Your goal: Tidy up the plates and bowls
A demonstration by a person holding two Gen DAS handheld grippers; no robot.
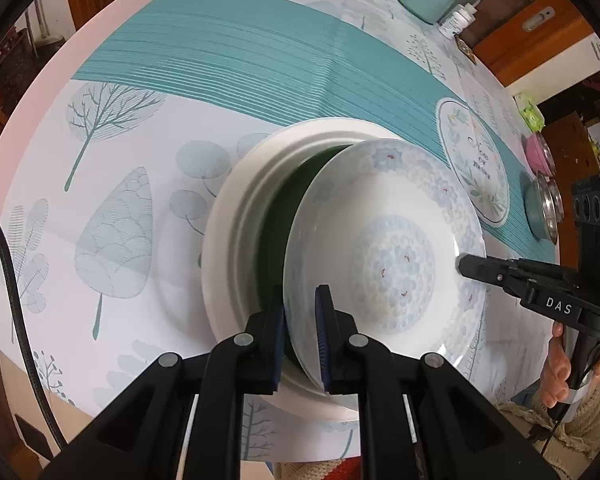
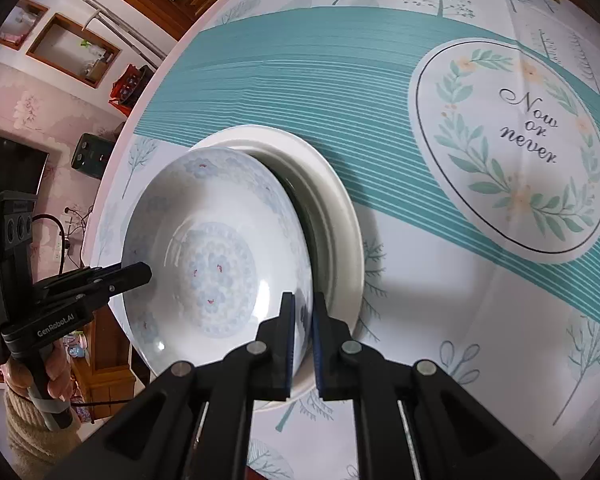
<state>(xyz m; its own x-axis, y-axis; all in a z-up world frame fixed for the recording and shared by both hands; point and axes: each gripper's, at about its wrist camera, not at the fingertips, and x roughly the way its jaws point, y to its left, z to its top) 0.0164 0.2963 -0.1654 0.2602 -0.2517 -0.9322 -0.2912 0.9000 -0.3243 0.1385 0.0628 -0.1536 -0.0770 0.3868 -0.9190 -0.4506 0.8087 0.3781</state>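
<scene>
Left wrist view, nearest first. Left tool (image 1: 302,334) at bottom centre, clamped narrow on the near rim of the patterned dish (image 1: 384,248); one pad sits inside the rim, the other outside. Right tool (image 1: 462,266) enters from the right edge, its tip pinched on the dish's opposite rim. So the dish is carried between two grips on facing sides, neither hand clearly nearer to the target.

Right wrist view agrees: right tool (image 2: 302,338) at bottom centre, narrow on the rim of the patterned dish (image 2: 216,248); left tool (image 2: 146,274) comes in from the left edge onto the far rim.

The relation that matters: the dish hangs tilted, just above and overlapping the white plate (image 1: 236,240), which lies flat on the counter (image 1: 112,152). A dark green gap, probably another dish nested in the plate, shows between the two. Judgement: dish is offset toward the right of the left wrist frame, so it needs shifting toward frame left and levelling before it seats.

Count, near to far:
- patterned dish: one, held.
- white plate (image 2: 340,216): one, on the counter (image 2: 440,320).
- dark green item under the dish: one, shape unclear.
- small metal-lined bowls at right edge: pink bowl (image 1: 540,156) and teal bowl (image 1: 542,208), two, well apart from the stack.
</scene>
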